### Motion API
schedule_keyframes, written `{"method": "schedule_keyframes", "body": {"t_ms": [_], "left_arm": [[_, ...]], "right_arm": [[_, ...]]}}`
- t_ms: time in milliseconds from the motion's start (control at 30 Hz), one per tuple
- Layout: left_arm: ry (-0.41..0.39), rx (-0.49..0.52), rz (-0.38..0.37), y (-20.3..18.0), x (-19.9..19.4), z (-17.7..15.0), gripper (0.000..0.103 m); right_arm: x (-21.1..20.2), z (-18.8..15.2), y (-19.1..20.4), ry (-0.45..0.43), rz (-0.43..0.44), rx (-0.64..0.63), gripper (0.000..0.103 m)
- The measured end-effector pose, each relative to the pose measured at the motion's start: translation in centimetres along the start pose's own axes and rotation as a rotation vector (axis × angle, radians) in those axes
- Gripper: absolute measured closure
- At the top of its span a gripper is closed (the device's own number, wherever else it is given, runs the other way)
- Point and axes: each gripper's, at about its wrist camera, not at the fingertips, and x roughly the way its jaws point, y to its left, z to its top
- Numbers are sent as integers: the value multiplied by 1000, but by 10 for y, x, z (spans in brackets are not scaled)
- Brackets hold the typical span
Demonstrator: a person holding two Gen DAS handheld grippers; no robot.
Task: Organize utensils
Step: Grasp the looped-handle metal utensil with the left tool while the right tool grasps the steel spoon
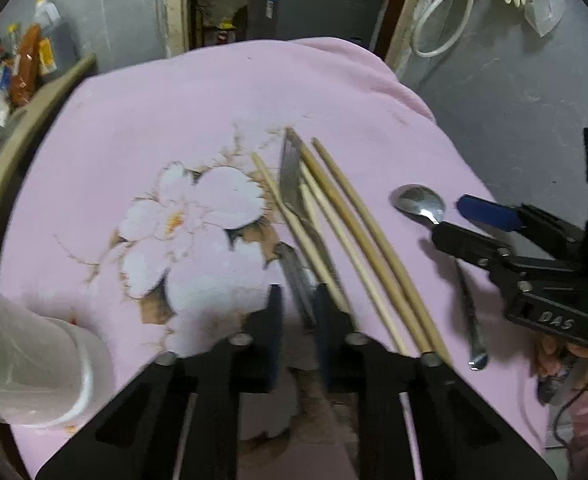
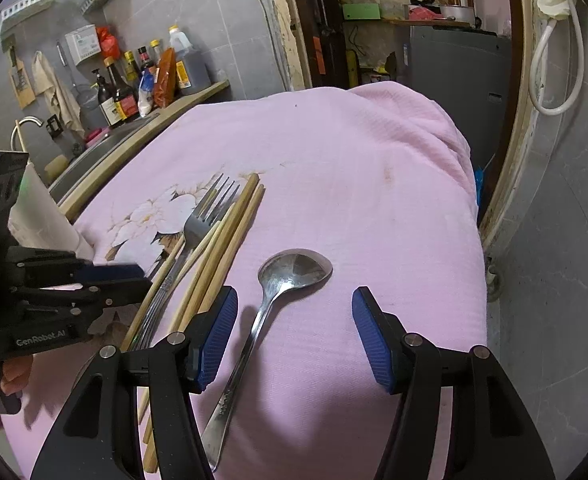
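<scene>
A metal fork (image 1: pixel 292 188) (image 2: pixel 198 224) lies among several wooden chopsticks (image 1: pixel 358 240) (image 2: pixel 222 248) on a pink flowered cloth (image 1: pixel 174 120) (image 2: pixel 354 180). My left gripper (image 1: pixel 298 300) has its fingers close together around the fork's handle, with one chopstick beside the right finger; a firm grip cannot be confirmed. It also shows in the right wrist view (image 2: pixel 134 274). A metal spoon (image 1: pixel 420 200) (image 2: pixel 278 292) lies to the right. My right gripper (image 2: pixel 294 336) is open and straddles the spoon's handle without touching it; it also shows in the left wrist view (image 1: pixel 458 220).
A white cylindrical container (image 1: pixel 34 360) (image 2: pixel 42 208) lies at the cloth's left. Beyond it are a sink counter with sauce bottles (image 2: pixel 134 80) and a tap (image 2: pixel 26 124). A doorway with shelves (image 2: pixel 394 20) is behind. The cloth drops off at its far right edge (image 2: pixel 462 152).
</scene>
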Motion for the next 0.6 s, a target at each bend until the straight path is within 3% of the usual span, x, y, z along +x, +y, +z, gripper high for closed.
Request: {"method": "schedule_keyframes", "body": {"t_ms": [333, 467, 600], "left_arm": [[2, -96, -26, 18, -8, -3, 103], [-14, -110, -39, 22, -17, -10, 103], [-63, -110, -38, 24, -32, -17, 103]], "right_arm": [[22, 15, 5, 61, -10, -17, 45], [29, 18, 10, 86, -36, -48, 60], [27, 17, 5, 86, -18, -32, 61]]}}
